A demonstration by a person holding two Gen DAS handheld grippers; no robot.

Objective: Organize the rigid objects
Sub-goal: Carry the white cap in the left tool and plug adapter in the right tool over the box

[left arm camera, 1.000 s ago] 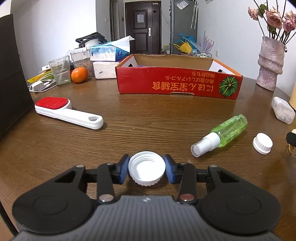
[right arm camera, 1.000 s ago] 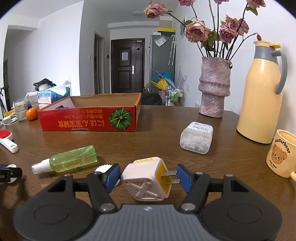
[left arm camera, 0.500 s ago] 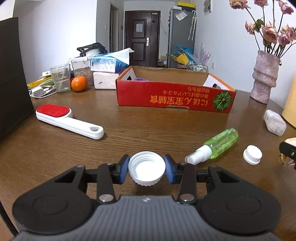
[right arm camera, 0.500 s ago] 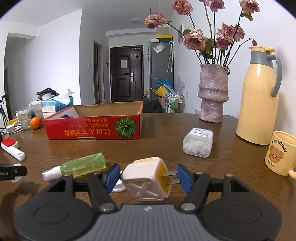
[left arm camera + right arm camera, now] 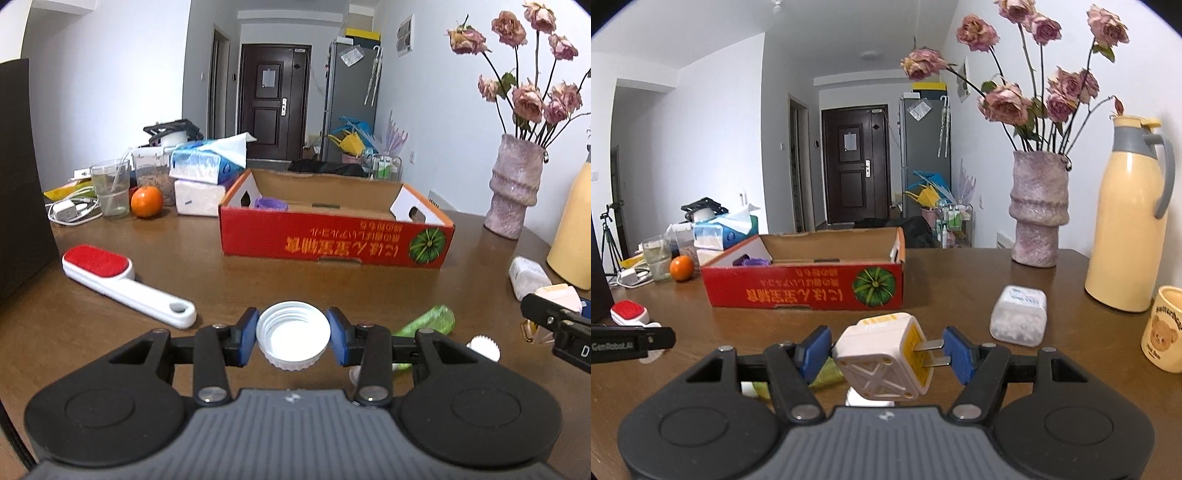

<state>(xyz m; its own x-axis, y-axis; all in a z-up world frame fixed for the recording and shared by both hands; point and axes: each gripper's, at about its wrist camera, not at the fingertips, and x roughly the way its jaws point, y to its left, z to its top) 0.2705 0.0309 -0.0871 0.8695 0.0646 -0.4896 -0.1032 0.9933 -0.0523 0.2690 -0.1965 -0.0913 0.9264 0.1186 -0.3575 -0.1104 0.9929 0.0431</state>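
My left gripper [image 5: 292, 336] is shut on a white bottle cap [image 5: 293, 335], held above the wooden table. My right gripper [image 5: 886, 354] is shut on a white and yellow plug adapter [image 5: 882, 356], its prongs against the right pad. The open red cardboard box [image 5: 332, 243] stands ahead in the left wrist view and also shows in the right wrist view [image 5: 809, 291]; a purple item lies inside it. A green spray bottle [image 5: 428, 321] and a small white ribbed cap [image 5: 484, 347] lie under and between the grippers. The right gripper shows at the left wrist view's right edge [image 5: 554, 325].
A red and white lint brush [image 5: 122, 284] lies at left. A clear cotton swab box [image 5: 1017, 315], a pink vase [image 5: 1038, 210], a yellow thermos [image 5: 1130, 221] and a bear mug [image 5: 1163, 328] stand at right. An orange [image 5: 146, 201], glass and tissue packs sit at back left.
Both grippers have risen with their objects held, so the box interior shows more. The spray bottle and the small cap have slipped partly under the grippers in view.
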